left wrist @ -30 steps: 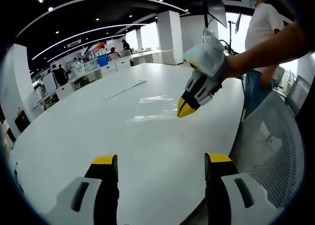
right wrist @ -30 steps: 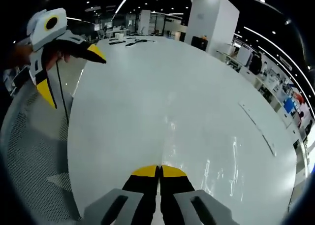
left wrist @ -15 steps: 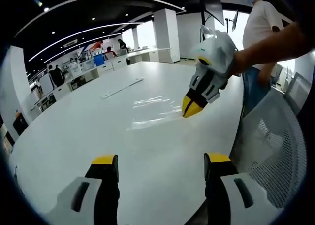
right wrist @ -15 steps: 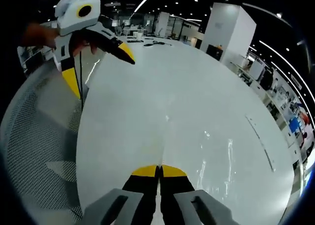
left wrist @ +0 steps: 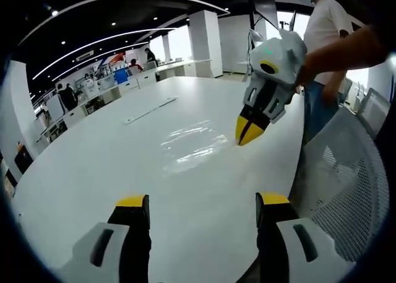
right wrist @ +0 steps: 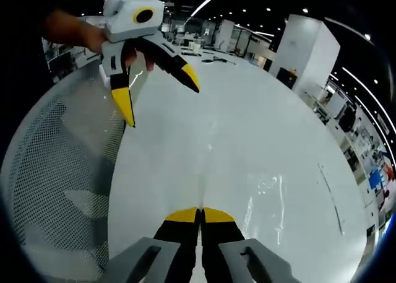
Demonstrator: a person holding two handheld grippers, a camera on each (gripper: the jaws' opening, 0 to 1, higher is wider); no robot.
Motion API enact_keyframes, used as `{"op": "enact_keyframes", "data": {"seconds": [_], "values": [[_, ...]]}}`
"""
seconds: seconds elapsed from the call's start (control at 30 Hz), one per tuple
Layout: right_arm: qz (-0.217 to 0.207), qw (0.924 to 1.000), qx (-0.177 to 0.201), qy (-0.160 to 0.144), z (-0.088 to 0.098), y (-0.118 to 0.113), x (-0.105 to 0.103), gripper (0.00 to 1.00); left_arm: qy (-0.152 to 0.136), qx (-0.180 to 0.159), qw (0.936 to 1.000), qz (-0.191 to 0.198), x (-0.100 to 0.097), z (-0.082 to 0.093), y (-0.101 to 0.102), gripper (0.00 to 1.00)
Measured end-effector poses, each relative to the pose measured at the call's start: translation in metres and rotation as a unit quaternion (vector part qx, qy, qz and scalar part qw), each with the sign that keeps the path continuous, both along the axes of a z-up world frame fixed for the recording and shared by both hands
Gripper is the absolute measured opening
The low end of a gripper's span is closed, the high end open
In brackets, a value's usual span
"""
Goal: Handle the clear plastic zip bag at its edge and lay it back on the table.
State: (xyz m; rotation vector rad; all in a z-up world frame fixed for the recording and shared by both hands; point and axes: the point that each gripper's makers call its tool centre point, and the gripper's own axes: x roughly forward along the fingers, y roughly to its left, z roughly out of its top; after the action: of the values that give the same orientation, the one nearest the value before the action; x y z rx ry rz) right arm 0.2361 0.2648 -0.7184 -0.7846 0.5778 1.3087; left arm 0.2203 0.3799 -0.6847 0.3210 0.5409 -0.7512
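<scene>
The clear plastic zip bag [left wrist: 192, 148] lies glinting on the round white table [left wrist: 93, 165]; its near edge rises toward my right gripper [left wrist: 249, 133]. That gripper comes in from the right, held by a hand, jaws shut on the bag's edge. In the right gripper view, its shut jaws [right wrist: 199, 216] pinch a thin film edge, and the bag [right wrist: 263, 193] gleams just beyond. My left gripper [left wrist: 202, 201] stands open over the table's near rim, holding nothing. It also appears as the left gripper [right wrist: 159, 102] at upper left, jaws spread.
A grey mesh chair [left wrist: 346, 190] stands against the table's edge, also seen as the chair [right wrist: 62, 190]. A long white strip [left wrist: 148, 109] lies farther across the table. A person [left wrist: 328, 29] stands beyond the chair. Desks and a pillar [left wrist: 204, 41] fill the back.
My right gripper has lifted a little and turned more upright, its jaws still shut. In the right gripper view, the open left gripper has come nearer and lower.
</scene>
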Motion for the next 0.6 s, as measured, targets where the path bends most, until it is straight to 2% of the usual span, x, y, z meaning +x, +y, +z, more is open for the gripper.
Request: {"op": "enact_keyframes", "data": {"seconds": [0.2, 0.23, 0.27, 0.37, 0.6], "values": [[0.024, 0.9997, 0.0, 0.001, 0.0, -0.001, -0.008, 0.0, -0.001, 0.007, 1.0, -0.005, -0.001, -0.003, 0.0, 0.66], [0.032, 0.9995, 0.001, -0.003, 0.001, 0.0, -0.009, 0.0, -0.002, 0.01, 0.9999, -0.008, -0.001, -0.004, 0.0, 0.65], [0.043, 0.9988, -0.001, -0.024, 0.003, 0.0, -0.006, 0.0, 0.0, 0.013, 0.9999, -0.01, -0.002, -0.006, 0.0, 0.65], [0.042, 0.9991, 0.005, -0.012, 0.005, 0.002, -0.01, 0.0, -0.003, 0.018, 0.9997, -0.018, -0.003, -0.007, -0.001, 0.61], [0.065, 0.9976, 0.0, -0.022, 0.01, 0.002, -0.012, 0.0, -0.002, 0.029, 0.9991, -0.031, -0.003, -0.006, -0.008, 0.58]]}}
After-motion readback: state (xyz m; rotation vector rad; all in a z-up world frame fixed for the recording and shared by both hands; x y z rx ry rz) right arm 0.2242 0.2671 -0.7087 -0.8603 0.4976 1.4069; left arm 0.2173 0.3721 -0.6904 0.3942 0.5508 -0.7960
